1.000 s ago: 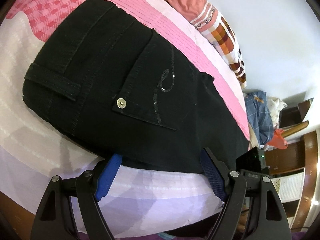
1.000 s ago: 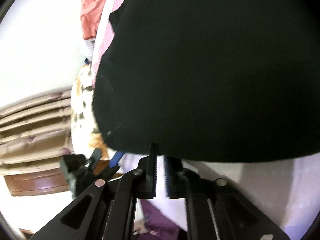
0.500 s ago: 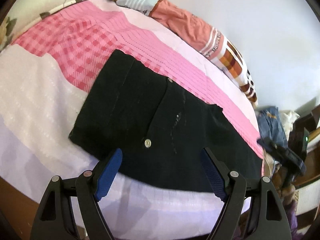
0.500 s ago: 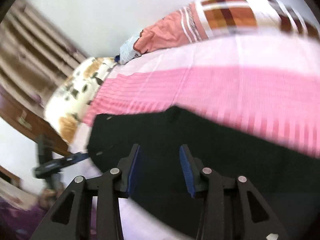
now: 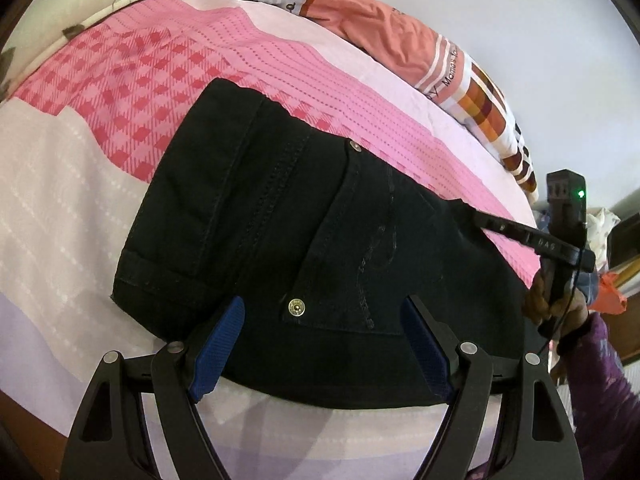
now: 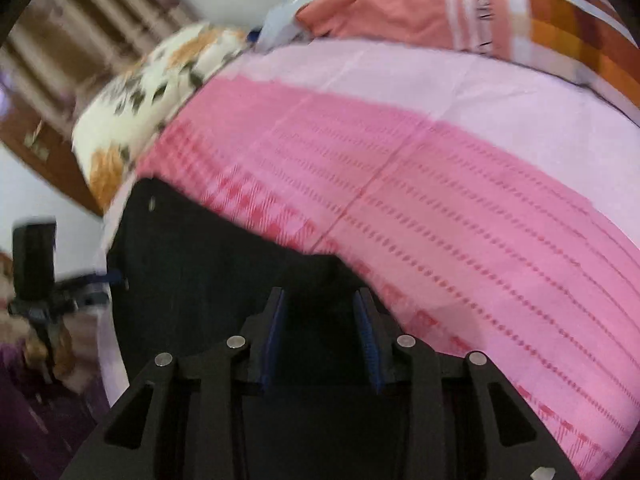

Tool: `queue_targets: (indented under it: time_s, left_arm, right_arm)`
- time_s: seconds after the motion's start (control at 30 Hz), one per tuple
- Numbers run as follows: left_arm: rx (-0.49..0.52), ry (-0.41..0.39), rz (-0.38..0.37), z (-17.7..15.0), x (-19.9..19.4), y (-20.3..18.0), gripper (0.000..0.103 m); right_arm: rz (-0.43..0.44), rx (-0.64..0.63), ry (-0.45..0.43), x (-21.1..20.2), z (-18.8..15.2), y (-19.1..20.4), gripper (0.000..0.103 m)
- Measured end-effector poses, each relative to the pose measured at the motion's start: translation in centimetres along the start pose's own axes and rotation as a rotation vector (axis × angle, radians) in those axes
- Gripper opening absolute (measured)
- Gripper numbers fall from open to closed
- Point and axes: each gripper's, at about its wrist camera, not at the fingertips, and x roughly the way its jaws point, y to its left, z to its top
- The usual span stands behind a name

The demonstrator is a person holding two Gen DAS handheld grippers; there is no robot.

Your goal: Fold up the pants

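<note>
Black folded pants lie flat on the pink and white bedsheet, back pocket and brass rivets facing up. My left gripper hovers over their near edge, jaws wide open, nothing between the blue pads. In the right wrist view the right gripper hangs over the far right corner of the pants. Its jaws are part open and closing, with black cloth in the gap but no pad pressing on it. The left wrist view shows its fingertips at that corner.
A folded orange and checked blanket lies along the far side of the bed by the wall. A floral pillow sits at the head. A hand in a purple sleeve holds the right gripper. Clothes and wooden furniture stand beyond the bed's right end.
The right gripper rose from the near edge of the pants, rolled upright and swung to their far right corner, its jaws going from shut to part open. The left gripper tilted up and stayed open.
</note>
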Motion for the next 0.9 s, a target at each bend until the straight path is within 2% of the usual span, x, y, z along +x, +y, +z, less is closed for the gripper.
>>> queue_targets:
  time_s: [0.1, 0.23, 0.33, 0.5, 0.73, 0.9]
  left_arm:
    - [-0.016, -0.003, -0.004, -0.1, 0.1, 0.2, 0.080]
    - [-0.037, -0.001, 0.004, -0.1, 0.4, 0.3, 0.081]
    - [-0.029, 0.000, 0.012, 0.0, 0.4, 0.1, 0.082]
    - [-0.007, 0.009, 0.026, -0.1, 0.6, -0.2, 0.083]
    - [-0.021, 0.019, 0.014, 0.2, 0.9, -0.3, 0.088]
    - [-0.001, 0.010, 0.026, -0.2, 1.0, -0.6, 0.090]
  right_arm:
    - [0.052, -0.020, 0.001, 0.3, -0.2, 0.5, 0.032]
    - [0.092, 0.017, -0.049, 0.0, 0.3, -0.7, 0.017]
    - [0.077, 0.037, -0.058, 0.7, 1.1, -1.4, 0.014]
    - [0.092, 0.000, -0.058, 0.4, 1.4, -1.1, 0.013]
    - [0.113, -0.085, 0.062, 1.1, 1.3, -0.4, 0.016]
    - [0.088, -0.112, 0.027, 1.4, 2.0, 0.0, 0.014]
